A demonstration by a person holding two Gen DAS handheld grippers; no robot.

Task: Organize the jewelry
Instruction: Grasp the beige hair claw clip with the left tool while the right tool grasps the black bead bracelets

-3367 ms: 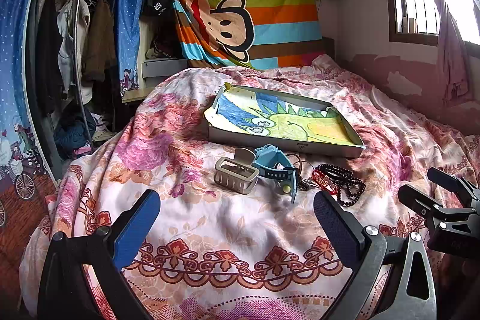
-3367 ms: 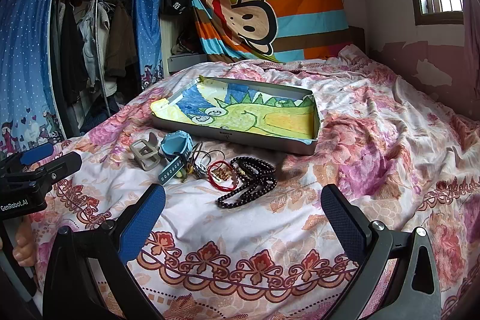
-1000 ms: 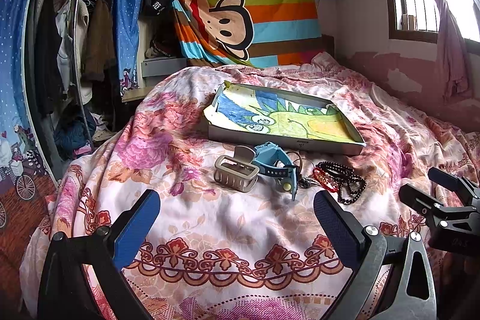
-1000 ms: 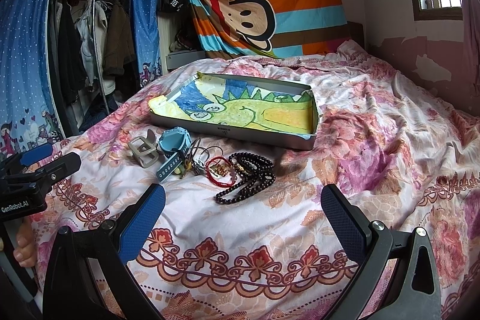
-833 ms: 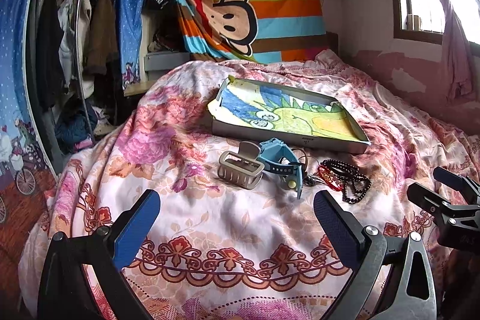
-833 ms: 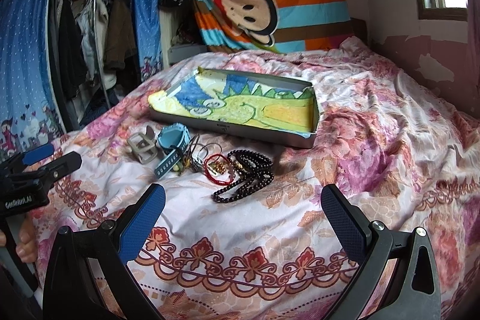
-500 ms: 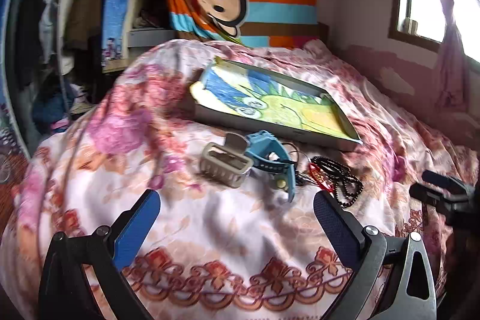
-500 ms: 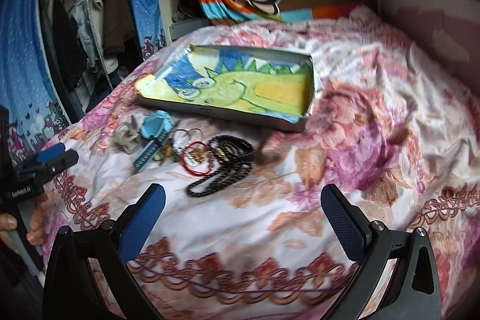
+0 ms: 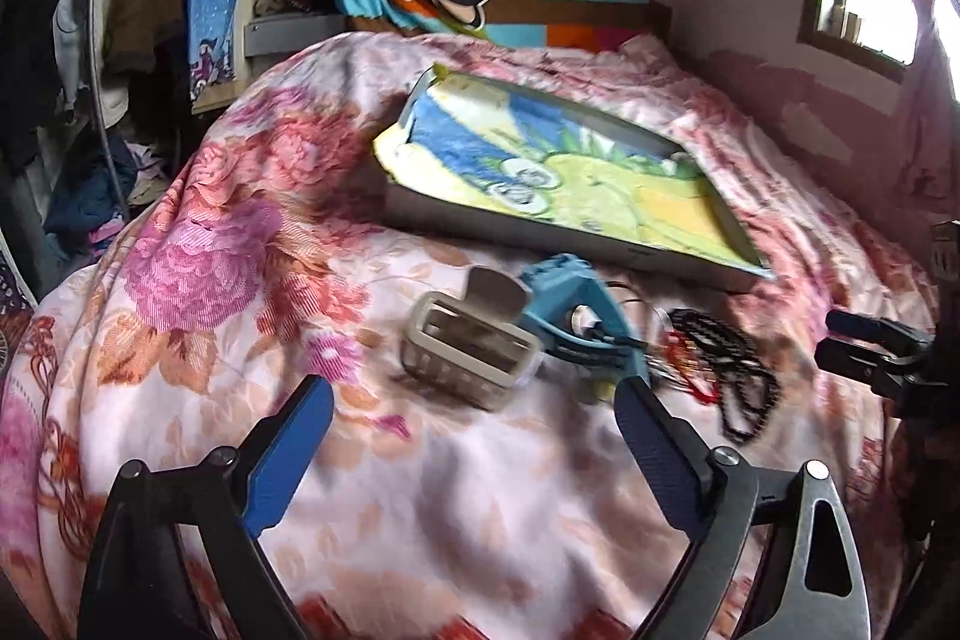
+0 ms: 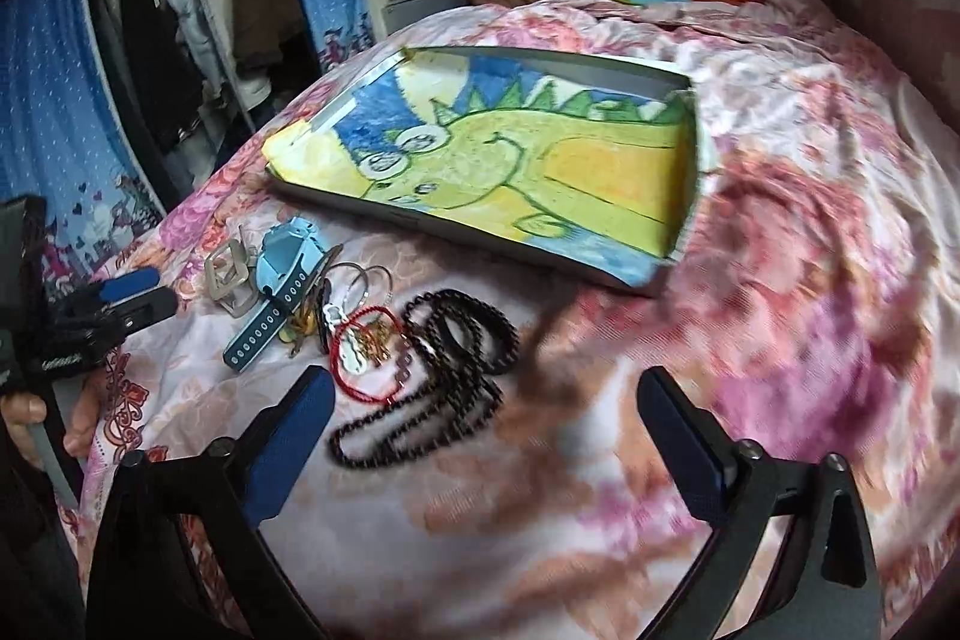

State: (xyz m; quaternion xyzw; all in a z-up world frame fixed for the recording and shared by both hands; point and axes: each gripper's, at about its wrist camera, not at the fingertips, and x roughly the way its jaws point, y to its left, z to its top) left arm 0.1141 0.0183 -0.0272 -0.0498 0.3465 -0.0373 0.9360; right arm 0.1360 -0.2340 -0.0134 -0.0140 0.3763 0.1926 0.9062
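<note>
Lying just ahead of the right gripper (jaws wide, lately narrowing, nothing between), the black bead necklace runs lengthwise away from it.

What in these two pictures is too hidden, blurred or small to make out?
- Left wrist view: the black bead necklace and red cord bracelet are smeared by motion blur; the right-hand blue finger pad hides the light blue watch strap's end.
- Right wrist view: small gold and silver trinkets beside the watch are too small and tangled to name.
- Tray with dinosaur drawing: nothing but the drawing shows inside.
</note>
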